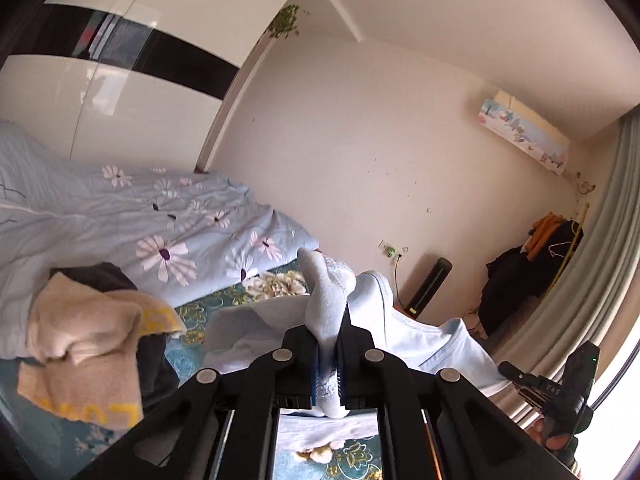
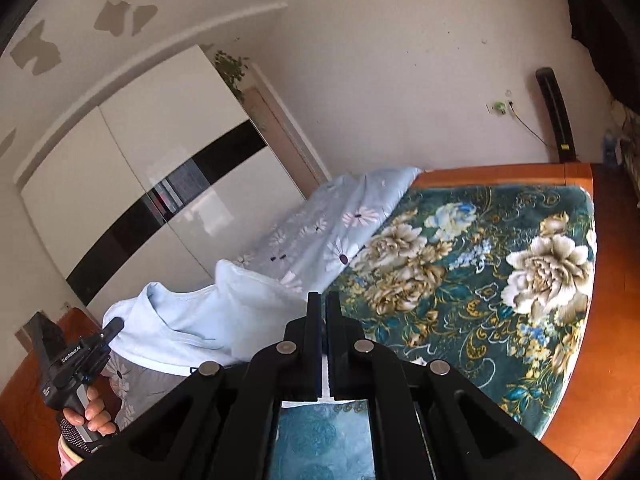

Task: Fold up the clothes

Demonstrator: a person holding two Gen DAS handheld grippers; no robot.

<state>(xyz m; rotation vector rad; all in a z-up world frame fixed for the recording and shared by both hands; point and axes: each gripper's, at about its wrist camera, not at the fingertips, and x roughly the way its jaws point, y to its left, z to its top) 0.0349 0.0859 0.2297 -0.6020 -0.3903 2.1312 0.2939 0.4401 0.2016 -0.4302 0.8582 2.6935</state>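
Two grippers are showing, one in each fisheye view, and both are clamped on fabric. At the lower centre of the left wrist view, the left gripper [image 1: 329,354] is pinching a white sock [image 1: 326,300], whose toe end is sticking up above the black fingers toward the middle of the frame. Behind it, a pale blue T-shirt [image 1: 420,332] is lying bunched on the bed [image 1: 224,304], with a cream towel [image 1: 80,336] heaped at the lower left and a flowered light blue duvet [image 1: 132,216] spreading across the left. In the right wrist view, the right gripper [image 2: 323,320] is sitting nearly closed at the lower centre, nipping a thin edge of the pale blue T-shirt [image 2: 192,320], which is draping toward the lower left. At that frame's far lower left, a hand [image 2: 94,414] is gripping the other tool's handle.
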